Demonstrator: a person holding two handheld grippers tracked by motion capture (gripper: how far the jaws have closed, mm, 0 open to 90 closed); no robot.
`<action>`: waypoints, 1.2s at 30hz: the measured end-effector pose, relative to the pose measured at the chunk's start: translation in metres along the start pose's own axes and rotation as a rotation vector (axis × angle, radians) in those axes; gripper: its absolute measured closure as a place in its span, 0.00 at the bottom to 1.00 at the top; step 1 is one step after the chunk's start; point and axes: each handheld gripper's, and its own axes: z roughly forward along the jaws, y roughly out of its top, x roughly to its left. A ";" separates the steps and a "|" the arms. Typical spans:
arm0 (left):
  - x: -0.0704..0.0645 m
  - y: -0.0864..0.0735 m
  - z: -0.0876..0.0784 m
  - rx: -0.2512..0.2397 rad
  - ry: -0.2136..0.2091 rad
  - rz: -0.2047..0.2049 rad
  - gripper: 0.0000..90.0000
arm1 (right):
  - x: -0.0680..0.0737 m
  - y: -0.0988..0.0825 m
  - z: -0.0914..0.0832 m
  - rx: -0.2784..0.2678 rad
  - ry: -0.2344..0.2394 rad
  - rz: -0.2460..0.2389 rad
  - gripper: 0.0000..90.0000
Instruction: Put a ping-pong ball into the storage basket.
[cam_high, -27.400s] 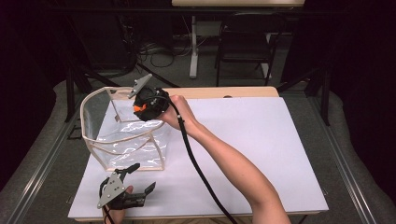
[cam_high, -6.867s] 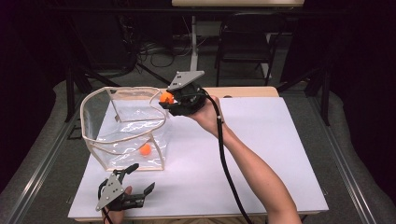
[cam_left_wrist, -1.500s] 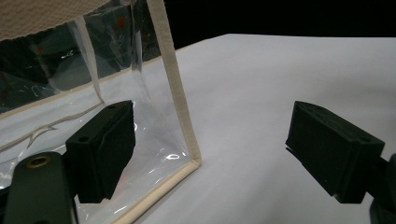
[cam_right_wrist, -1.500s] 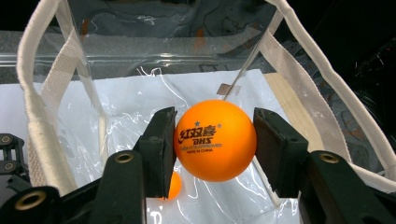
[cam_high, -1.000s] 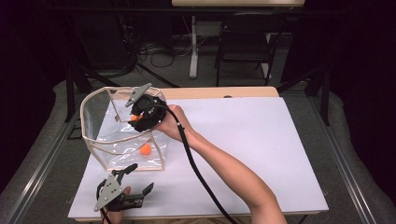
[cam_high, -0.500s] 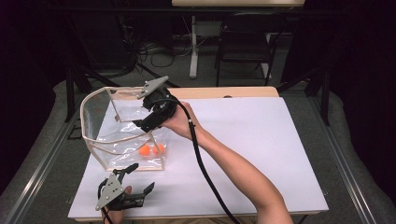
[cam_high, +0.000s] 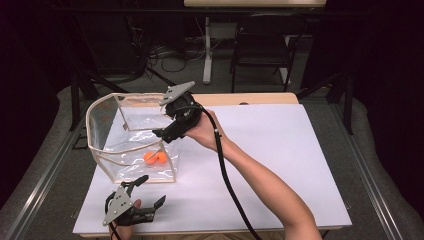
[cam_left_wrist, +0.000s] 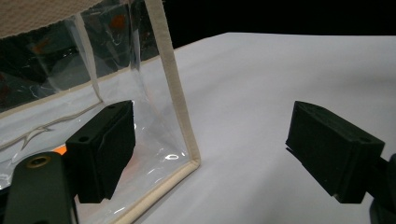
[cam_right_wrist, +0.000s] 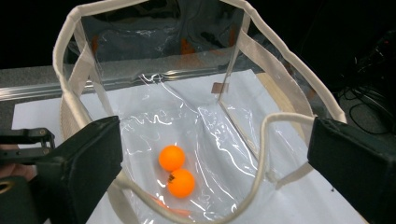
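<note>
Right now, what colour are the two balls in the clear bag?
Orange, both balls; one carries a small dark mark. Clearest in the right gripper view, lying on the bottom of the clear bag.

Right gripper (cam_right_wrist: 224, 186) hanging open over a clear bag holding two orange balls

Its two black jaws are standing wide apart with nothing between the pads, having just been opening. Beyond them, the clear plastic bag (cam_right_wrist: 275, 60) with cream fabric trim is sitting upright on the white tabletop (cam_right_wrist: 37, 114), its mouth gaping. Two orange balls (cam_right_wrist: 172, 157) are lying on the bag's floor, touching each other, one just nearer than the other. A cream strap is curving across the bag's near rim.
</note>
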 end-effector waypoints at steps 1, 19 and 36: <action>0.000 0.000 0.000 0.000 0.001 0.000 0.17 | 0.000 -0.001 -0.002 0.002 -0.003 0.001 0.03; -0.002 0.000 -0.001 0.002 0.004 0.003 0.17 | -0.010 -0.038 -0.033 -0.008 -0.032 0.039 0.01; -0.002 0.000 0.000 0.001 0.003 0.003 0.17 | -0.005 -0.073 -0.048 0.012 -0.055 0.043 0.00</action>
